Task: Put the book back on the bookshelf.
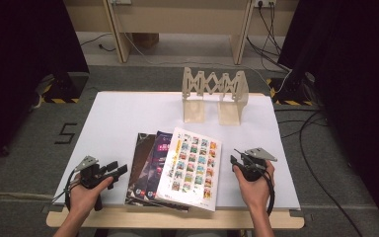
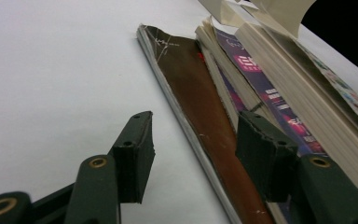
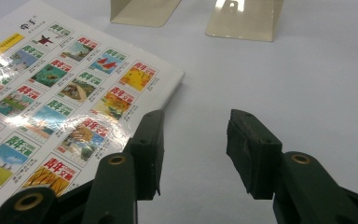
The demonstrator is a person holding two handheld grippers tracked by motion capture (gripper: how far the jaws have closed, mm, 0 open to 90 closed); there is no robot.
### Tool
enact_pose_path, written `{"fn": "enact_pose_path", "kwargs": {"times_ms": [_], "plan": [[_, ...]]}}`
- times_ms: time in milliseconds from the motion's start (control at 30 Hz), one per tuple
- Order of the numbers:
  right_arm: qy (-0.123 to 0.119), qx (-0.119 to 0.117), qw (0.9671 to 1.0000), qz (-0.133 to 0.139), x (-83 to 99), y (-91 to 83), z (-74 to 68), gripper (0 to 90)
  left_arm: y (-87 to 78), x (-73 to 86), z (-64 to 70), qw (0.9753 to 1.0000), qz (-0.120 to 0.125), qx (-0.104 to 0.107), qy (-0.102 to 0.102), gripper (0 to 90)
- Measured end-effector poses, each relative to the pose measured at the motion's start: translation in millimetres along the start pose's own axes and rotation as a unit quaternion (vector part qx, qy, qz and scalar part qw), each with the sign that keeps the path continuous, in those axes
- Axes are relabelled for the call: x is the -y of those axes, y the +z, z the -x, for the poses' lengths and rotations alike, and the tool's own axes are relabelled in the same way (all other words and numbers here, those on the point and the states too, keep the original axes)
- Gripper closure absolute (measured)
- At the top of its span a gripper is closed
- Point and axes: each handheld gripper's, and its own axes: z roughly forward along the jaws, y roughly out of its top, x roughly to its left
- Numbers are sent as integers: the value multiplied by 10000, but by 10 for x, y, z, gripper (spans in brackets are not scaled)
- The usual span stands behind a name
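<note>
Three books lie fanned in a stack near the table's front: a white book with rows of small colour pictures (image 1: 192, 168) on top, a purple book (image 1: 157, 165) under it, a brown book (image 1: 140, 163) at the bottom left. My left gripper (image 1: 118, 169) stands open just left of the stack; in the left gripper view it (image 2: 193, 154) faces the brown book's (image 2: 200, 107) edge, with the purple book (image 2: 270, 98) beyond. My right gripper (image 1: 236, 160) is open just right of the white book; its view shows it (image 3: 193, 154) over bare table beside the book's (image 3: 60, 88) corner.
A beige expandable book stand (image 1: 215, 94) sits at the back middle of the white table top (image 1: 128, 113); its feet (image 3: 242, 18) show ahead of the right gripper. Cables run on the floor to the right. The wooden table edge (image 1: 177, 219) lies in front.
</note>
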Motion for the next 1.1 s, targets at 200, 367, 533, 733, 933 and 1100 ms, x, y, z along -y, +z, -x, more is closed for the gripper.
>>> {"fn": "enact_pose_path", "kwargs": {"times_ms": [200, 367, 533, 733, 933, 1100], "plan": [[-59, -49, 9998, -170, -18, 4, -48, 545, 24, -23, 64, 9999, -81, 97, 45, 444], [-36, -126, 9995, -283, -7, 11, -86, 533, 54, -95, 204, 9991, -190, 367, 50, 441], [202, -509, 9966, -623, 11, 59, -188, 573, 104, -196, 387, 9963, -239, 828, -39, 435], [266, -702, 9935, -850, 23, 97, -267, 546, 264, -309, 632, 9924, -499, 1099, 237, 420], [293, -837, 9896, -1133, 45, 160, -344, 526, 546, -378, 791, 9871, -969, 1237, 320, 405], [518, -1038, 9849, -1289, 50, 226, -356, 510, 881, -424, 878, 9810, -1582, 1087, 294, 396]]}}
